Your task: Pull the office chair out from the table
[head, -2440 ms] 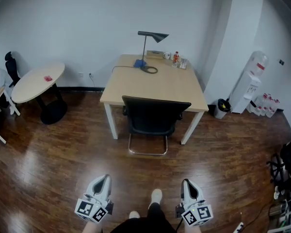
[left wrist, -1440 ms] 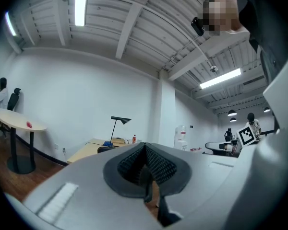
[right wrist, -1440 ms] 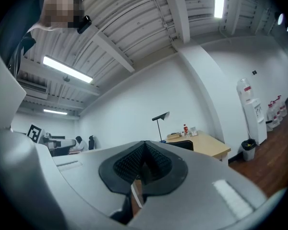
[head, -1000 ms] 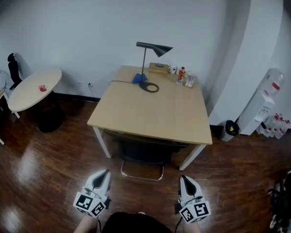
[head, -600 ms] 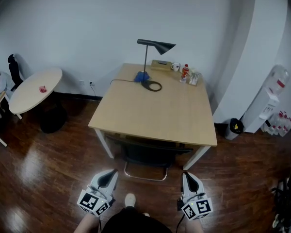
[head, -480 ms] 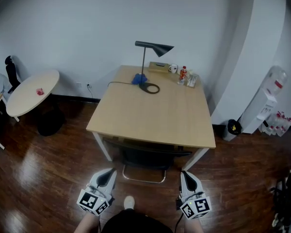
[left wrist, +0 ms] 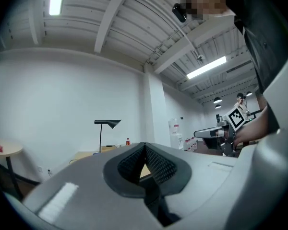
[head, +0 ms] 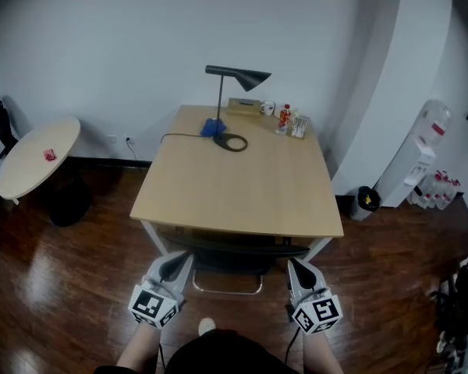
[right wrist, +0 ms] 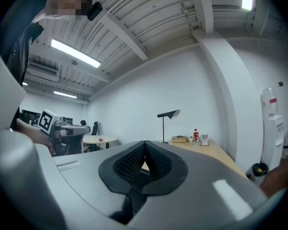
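Note:
The black office chair (head: 232, 256) is tucked under the near edge of the wooden table (head: 234, 181); only its backrest top and chrome base (head: 228, 290) show. My left gripper (head: 176, 262) is shut and empty, its tip just short of the backrest's left end. My right gripper (head: 295, 266) is also shut and empty, near the backrest's right end. Whether either tip touches the chair I cannot tell. In the left gripper view the pads (left wrist: 156, 164) meet with nothing between them. The right gripper view shows pads (right wrist: 156, 163) pressed together in the same way.
On the table's far side stand a black desk lamp (head: 235, 76), a mug (head: 267, 108) and a bottle (head: 285, 118). A round table (head: 35, 154) is at left. A water dispenser (head: 423, 150) and a bin (head: 364, 201) are at right, on dark wood floor.
Both grippers have moved forward to the chair's backrest, staying shut. The table fills more of the view and hides more of the chair.

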